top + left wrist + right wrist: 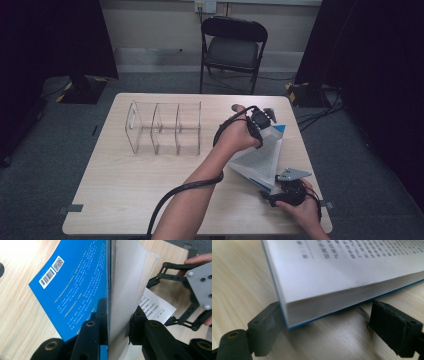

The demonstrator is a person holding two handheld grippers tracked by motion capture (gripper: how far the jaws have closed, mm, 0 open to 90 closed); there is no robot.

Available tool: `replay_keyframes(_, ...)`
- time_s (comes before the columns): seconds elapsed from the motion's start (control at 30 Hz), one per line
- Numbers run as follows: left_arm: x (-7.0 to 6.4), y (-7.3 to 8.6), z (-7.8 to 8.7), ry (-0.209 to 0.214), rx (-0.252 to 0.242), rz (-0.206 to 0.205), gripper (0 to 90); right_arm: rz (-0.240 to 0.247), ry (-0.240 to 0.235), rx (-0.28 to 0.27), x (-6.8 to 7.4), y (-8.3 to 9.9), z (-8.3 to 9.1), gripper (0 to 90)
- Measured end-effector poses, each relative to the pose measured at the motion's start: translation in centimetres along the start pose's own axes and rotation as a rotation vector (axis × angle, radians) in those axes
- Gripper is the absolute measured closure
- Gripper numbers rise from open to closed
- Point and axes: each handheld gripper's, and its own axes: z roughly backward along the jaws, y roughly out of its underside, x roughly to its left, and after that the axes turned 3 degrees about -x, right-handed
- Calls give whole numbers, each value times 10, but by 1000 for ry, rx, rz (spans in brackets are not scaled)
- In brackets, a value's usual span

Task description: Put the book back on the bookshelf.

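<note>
Left gripper [264, 119] clamping book [260, 157] far edge, right gripper [290, 186] spread at near corner.

Glossy blue paper-covered book [75, 290], matt pale wood-grain table [150, 200], clear plastic organizer [165, 129].

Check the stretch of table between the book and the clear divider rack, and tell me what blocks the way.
Nothing visible blocks it. The book, clamped by the left gripper, sits right of the clear rack; bare table lies between. The right gripper brackets the book's near corner, away from that path.
</note>
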Motion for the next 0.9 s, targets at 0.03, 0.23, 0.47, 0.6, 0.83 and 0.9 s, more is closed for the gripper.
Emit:
replay_keyframes(0.03,0,0,1,1,5,-6,748,2,6,-7,-1,0,-1,127)
replay_keyframes(0.23,0,9,2,10,1,-6,748,1,5,-15,-3,0,-1,138)
replay_keyframes(0.47,-2,15,1,11,-5,-13,748,17,42,-55,-5,-6,11,167)
replay_keyframes(0.6,-2,17,1,12,-3,-18,749,22,49,-56,-5,-7,13,181)
replay_keyframes(0.83,-2,22,3,-8,33,-55,747,-18,51,-75,-15,-4,16,283)
replay_keyframes(0.9,-2,23,4,-6,42,-60,748,-5,48,-69,-16,-4,14,282)
